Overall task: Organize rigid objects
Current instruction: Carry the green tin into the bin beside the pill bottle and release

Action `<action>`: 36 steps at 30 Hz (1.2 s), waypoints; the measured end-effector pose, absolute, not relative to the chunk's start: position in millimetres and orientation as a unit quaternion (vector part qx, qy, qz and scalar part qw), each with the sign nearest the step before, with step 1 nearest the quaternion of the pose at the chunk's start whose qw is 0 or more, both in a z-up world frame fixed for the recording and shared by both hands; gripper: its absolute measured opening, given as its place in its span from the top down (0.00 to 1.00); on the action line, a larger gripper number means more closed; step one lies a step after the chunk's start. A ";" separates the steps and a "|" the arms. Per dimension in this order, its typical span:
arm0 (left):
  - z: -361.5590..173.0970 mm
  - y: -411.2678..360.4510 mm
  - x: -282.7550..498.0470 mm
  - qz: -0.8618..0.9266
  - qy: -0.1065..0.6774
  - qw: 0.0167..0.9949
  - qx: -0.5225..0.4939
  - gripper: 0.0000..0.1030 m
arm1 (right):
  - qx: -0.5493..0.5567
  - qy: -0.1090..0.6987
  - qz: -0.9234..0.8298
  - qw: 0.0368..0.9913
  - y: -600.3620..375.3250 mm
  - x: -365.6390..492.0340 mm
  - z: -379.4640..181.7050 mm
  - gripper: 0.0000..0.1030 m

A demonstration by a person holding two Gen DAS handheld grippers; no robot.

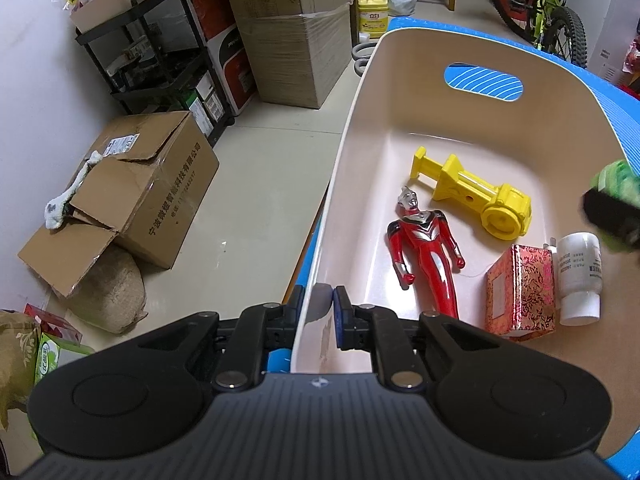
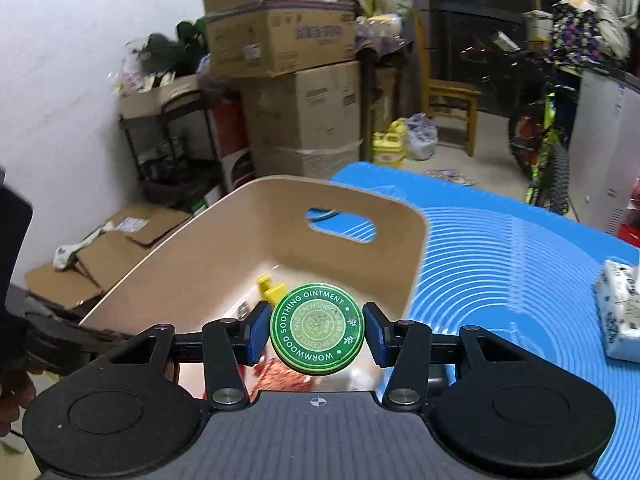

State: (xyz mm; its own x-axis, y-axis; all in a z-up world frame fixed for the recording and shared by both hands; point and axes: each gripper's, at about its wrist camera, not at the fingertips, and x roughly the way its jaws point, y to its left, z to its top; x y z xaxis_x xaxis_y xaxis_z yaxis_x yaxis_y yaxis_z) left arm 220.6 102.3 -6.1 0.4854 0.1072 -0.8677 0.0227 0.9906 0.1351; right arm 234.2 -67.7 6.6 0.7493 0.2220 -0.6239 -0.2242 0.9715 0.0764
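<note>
From the left wrist camera, the left claw [image 1: 323, 312] was pinched shut on the near wall of the cream plastic bin [image 1: 362, 128], one pad outside and one inside, most likely to keep the bin from sliding while things went in. The bin sat on a blue mat [image 1: 624, 132] on the desk. Inside it lay a red and silver hero figure [image 1: 426, 256], a yellow toy cannon [image 1: 476, 196], a red patterned box [image 1: 520, 294] and a white bottle [image 1: 580, 278] on its side, touching the box. At the right edge of this view, the right claw [image 1: 612, 208] showed as a dark blur with something green in it, up over the bin. From the right wrist camera, the right claw [image 2: 317, 330] gripped a round green ointment tin [image 2: 317, 330] by its sides, with the printed lid facing the camera. It hung above the open bin [image 2: 356, 208], so the tin could probably be let go to land with the other hard things. The yellow toy [image 2: 269, 288] peeked out behind the tin. A white packet with blue dots [image 2: 620, 312] lay on the mat [image 2: 500, 260] well apart from the bin, and it may be sorted next.
</note>
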 end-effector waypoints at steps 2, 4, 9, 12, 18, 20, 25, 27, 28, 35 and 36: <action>-5.9 100.4 220.4 0.026 0.506 0.860 0.067 0.84 | -0.014 0.344 0.126 0.931 -57.4 236.5 -0.7 0.47; -6.0 99.9 220.4 0.027 0.506 0.860 0.067 0.84 | -0.025 0.354 0.132 0.926 -48.9 237.8 -7.6 0.47; -5.5 101.1 220.4 0.026 0.506 0.860 0.064 0.84 | -0.051 0.380 0.133 0.914 -34.0 241.1 -24.0 0.47; -6.5 100.1 220.0 0.027 0.506 0.859 0.068 0.83 | -0.090 0.376 0.125 0.914 -21.1 237.0 -29.9 0.47; -6.9 98.0 220.8 0.031 0.506 0.859 0.069 0.83 | -0.095 0.376 0.126 0.913 -23.1 235.1 -30.1 0.47; -6.7 96.0 220.7 0.034 0.505 0.859 0.072 0.83 | -0.104 0.377 0.128 0.912 -22.0 235.0 -30.3 0.47; -6.8 95.7 220.2 0.036 0.505 0.859 0.075 0.82 | -0.075 0.373 0.142 0.914 -33.0 234.7 -24.6 0.38; -6.9 95.4 220.1 0.036 0.505 0.859 0.074 0.82 | -0.073 0.365 0.144 0.917 -37.7 232.1 -20.4 0.35; -7.2 95.2 220.0 0.036 0.505 0.859 0.074 0.82 | -0.070 0.361 0.145 0.919 -40.9 230.5 -17.7 0.33; -6.3 95.6 219.6 0.035 0.505 0.859 0.073 0.82 | -0.041 0.342 0.138 0.929 -69.8 223.3 -0.3 0.29; -6.3 95.5 219.6 0.035 0.505 0.859 0.073 0.82 | -0.033 0.339 0.141 0.930 -75.0 222.1 2.8 0.29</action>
